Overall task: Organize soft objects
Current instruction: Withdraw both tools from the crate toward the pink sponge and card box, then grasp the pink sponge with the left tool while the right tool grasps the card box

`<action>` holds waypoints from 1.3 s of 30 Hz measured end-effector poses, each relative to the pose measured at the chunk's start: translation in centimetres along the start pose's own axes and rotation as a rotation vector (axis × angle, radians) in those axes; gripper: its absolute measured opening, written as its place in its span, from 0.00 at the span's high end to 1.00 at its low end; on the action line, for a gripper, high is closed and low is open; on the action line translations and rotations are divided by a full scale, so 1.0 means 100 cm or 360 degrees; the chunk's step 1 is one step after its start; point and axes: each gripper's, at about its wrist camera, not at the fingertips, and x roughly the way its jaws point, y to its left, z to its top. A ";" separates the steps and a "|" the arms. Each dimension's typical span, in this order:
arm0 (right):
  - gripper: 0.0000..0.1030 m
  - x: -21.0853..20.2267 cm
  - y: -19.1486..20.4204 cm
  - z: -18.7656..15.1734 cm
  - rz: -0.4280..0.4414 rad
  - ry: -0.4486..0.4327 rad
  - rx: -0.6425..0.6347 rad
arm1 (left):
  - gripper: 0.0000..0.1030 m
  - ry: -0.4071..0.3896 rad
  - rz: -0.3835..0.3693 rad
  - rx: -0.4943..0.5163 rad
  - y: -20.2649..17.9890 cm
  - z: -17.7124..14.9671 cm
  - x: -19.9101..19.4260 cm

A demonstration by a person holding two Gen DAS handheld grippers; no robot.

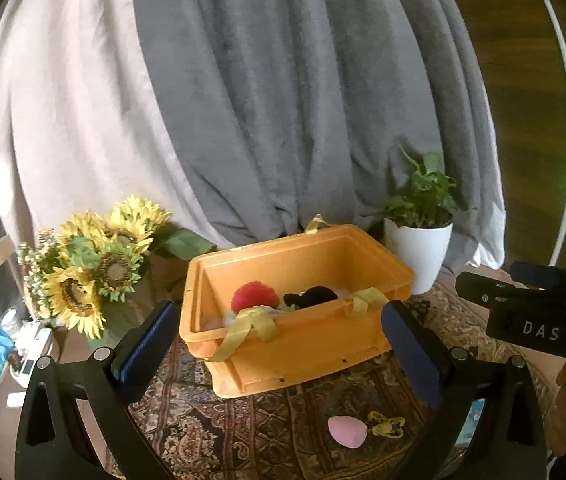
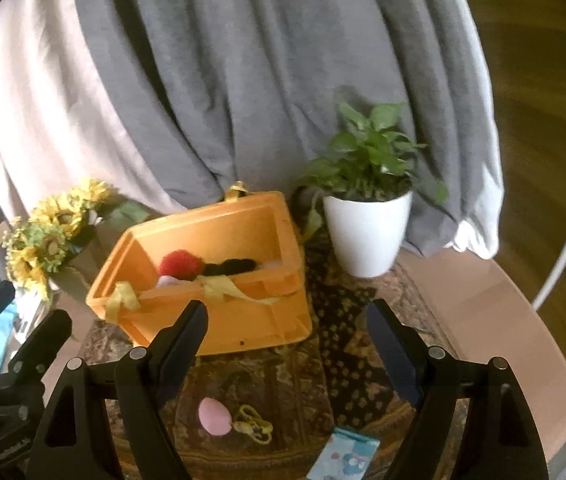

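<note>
An orange plastic bin (image 1: 303,344) (image 2: 219,320) stands on a patterned rug. Inside lie a red fluffy ball (image 1: 254,295) (image 2: 181,265) and a black soft item (image 1: 315,295) (image 2: 233,267). Yellow ribbons (image 1: 249,326) (image 2: 219,286) hang over its front rim. A pink egg-shaped sponge (image 1: 345,432) (image 2: 214,416) and a small yellow scrunchie-like item (image 1: 386,424) (image 2: 253,424) lie on the rug in front of the bin. My left gripper (image 1: 279,348) is open and empty, above the bin's front. My right gripper (image 2: 287,340) is open and empty, above the rug near the bin's right corner.
A sunflower bouquet (image 1: 91,268) (image 2: 49,232) stands left of the bin. A white potted plant (image 1: 419,248) (image 2: 367,220) stands to its right. A light blue printed packet (image 2: 345,456) lies on the rug at the front. Grey curtains (image 1: 283,100) hang behind. Clutter sits at far left.
</note>
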 end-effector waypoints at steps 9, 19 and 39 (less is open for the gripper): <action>0.20 -0.010 0.008 -0.047 -0.0224 -0.0029 0.0078 | 0.00 0.0014 -0.0164 0.0111 0.008 -0.032 0.009; 0.20 -0.001 0.007 -0.101 -0.0338 0.0059 0.0166 | 0.00 0.0146 -0.0351 0.0258 0.002 -0.080 0.031; 0.20 0.049 -0.013 -0.154 -0.0522 0.0216 0.0243 | 0.04 0.0348 -0.0506 0.0442 -0.027 -0.132 0.091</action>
